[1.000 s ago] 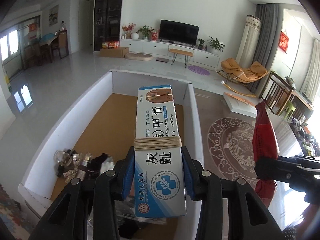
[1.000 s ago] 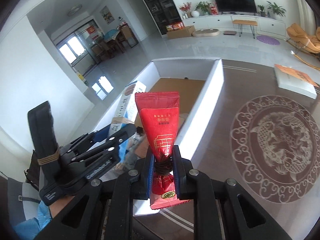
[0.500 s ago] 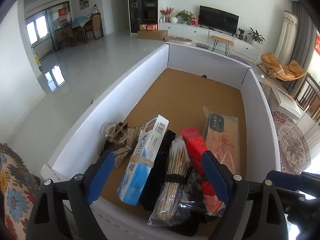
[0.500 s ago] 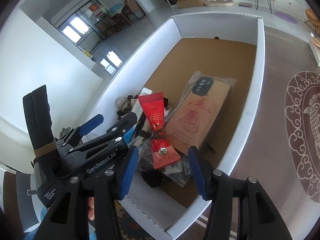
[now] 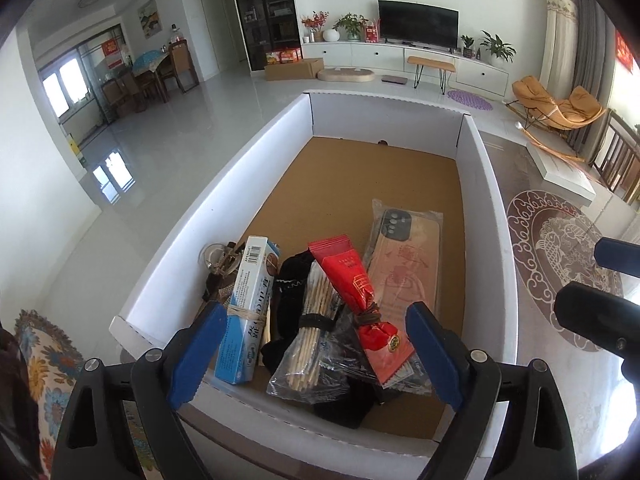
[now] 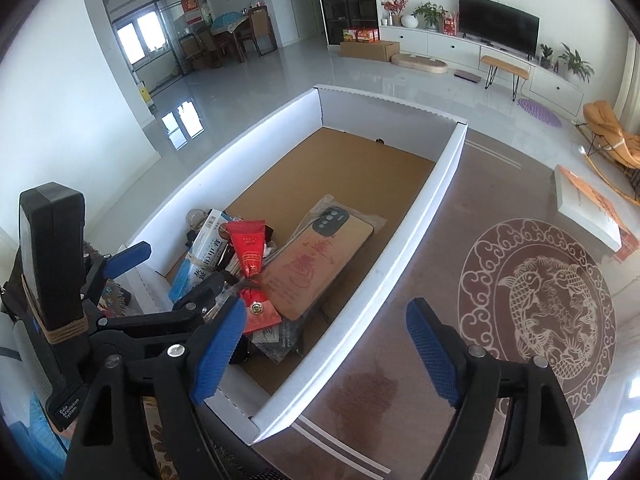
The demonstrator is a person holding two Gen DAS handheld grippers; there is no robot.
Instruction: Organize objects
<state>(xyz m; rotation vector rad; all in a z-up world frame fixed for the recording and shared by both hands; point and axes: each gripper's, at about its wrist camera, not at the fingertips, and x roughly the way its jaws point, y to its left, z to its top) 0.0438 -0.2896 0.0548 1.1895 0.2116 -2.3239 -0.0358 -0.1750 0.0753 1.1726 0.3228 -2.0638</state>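
A white cardboard box (image 5: 256, 152) with a brown floor holds the items. In its near end lie a blue-white cream carton (image 5: 246, 312), a red sachet (image 5: 356, 292), a bag of wooden sticks (image 5: 316, 328), a phone case in plastic (image 5: 404, 264) and a black cloth (image 5: 292, 280). My left gripper (image 5: 312, 356) is open and empty above the box's near edge. My right gripper (image 6: 326, 350) is open and empty over the box's right wall (image 6: 416, 220). The carton (image 6: 204, 256), sachet (image 6: 250, 256) and phone case (image 6: 320, 264) also show in the right wrist view.
The box stands on a brown table with a round fish motif (image 6: 536, 300). A white flat box (image 6: 588, 208) lies at the far right. A patterned cloth (image 5: 44, 364) lies left of the box. Shiny clutter (image 5: 218, 264) sits in the box's left corner.
One second ago my left gripper held the cream carton and my right the red sachet. Both items now lie in the box, both grippers are open and have drawn back.
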